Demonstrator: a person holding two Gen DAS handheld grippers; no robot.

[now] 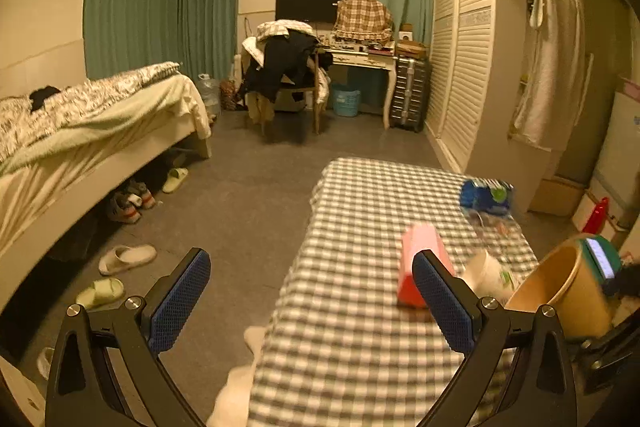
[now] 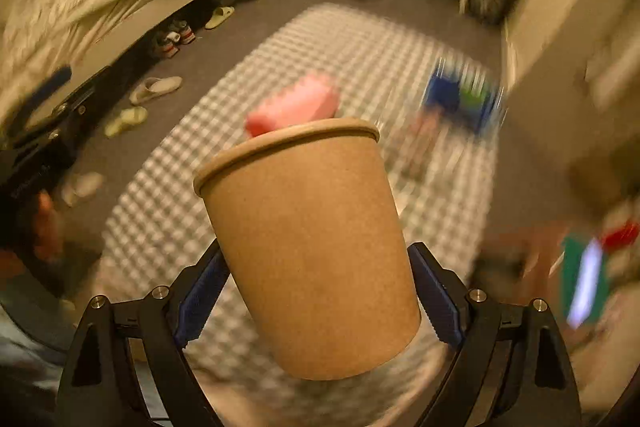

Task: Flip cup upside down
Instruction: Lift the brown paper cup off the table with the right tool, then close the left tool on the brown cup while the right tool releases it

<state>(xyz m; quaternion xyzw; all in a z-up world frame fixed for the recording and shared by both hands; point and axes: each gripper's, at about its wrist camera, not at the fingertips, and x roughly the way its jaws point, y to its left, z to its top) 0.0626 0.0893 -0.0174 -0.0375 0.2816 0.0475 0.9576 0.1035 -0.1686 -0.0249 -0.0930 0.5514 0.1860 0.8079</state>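
My right gripper (image 2: 320, 291) squeezes the brown paper cup (image 2: 308, 243), tipped in the air over the checked table (image 2: 160, 227). I see nothing inside it. My left gripper (image 1: 312, 303) is wide apart, holding nothing.

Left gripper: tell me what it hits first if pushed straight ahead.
Probably nothing soon. The open left gripper points along the checkered table's left edge toward open floor; the pink box sits right of its line. Depth is unclear.

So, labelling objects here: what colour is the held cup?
Plain kraft brown cup, clearest in the right wrist view.
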